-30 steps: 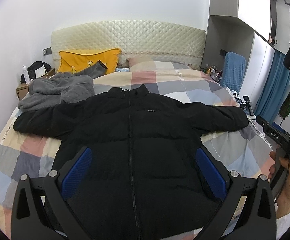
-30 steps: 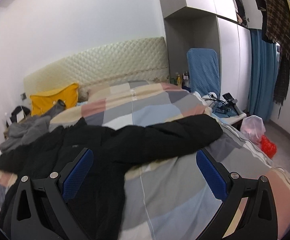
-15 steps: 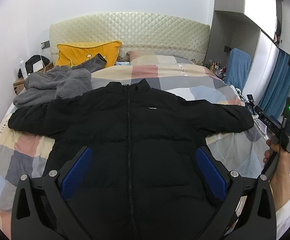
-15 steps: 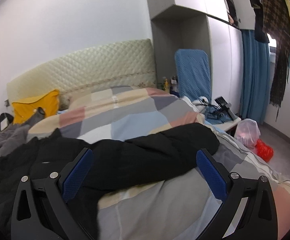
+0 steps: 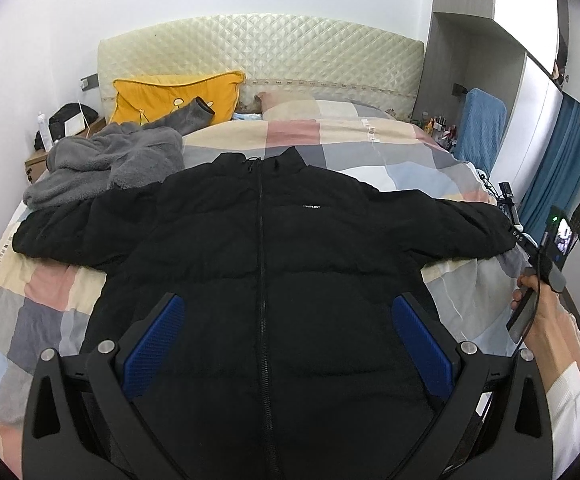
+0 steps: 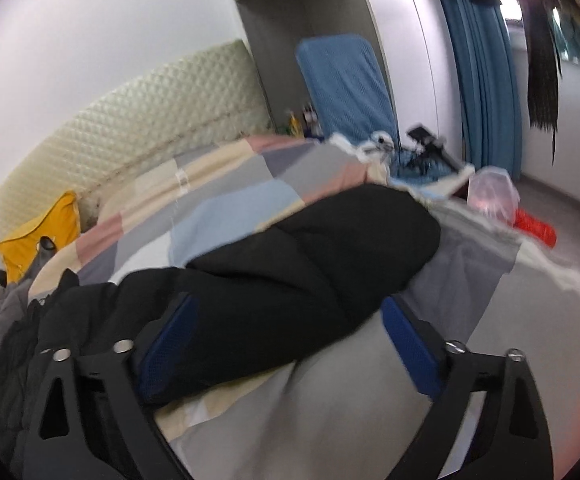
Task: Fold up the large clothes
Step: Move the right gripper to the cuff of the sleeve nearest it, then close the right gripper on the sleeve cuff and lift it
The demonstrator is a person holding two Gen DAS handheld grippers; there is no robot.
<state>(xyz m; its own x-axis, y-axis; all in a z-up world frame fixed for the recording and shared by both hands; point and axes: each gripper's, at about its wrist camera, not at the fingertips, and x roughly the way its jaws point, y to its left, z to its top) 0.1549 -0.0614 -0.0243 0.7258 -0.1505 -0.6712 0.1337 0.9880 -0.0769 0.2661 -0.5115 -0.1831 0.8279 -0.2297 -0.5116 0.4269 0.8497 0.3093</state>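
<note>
Lying unfolded, zipped, sleeves outstretched across the checked bed (image 5: 330,136): black puffer jacket (image 5: 266,264). Hovering wide-jawed, empty, over its hem: left tool (image 5: 286,344). Closing around the sleeve (image 6: 314,248) at three o'clock, not yet gripping: right tool (image 6: 286,344). Folding barely starting.

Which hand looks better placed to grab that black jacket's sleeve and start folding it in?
The right. The right gripper straddles the jacket's sleeve near the cuff, jaws closing around it. The left gripper hovers open over the jacket's front, far from either sleeve.
</note>
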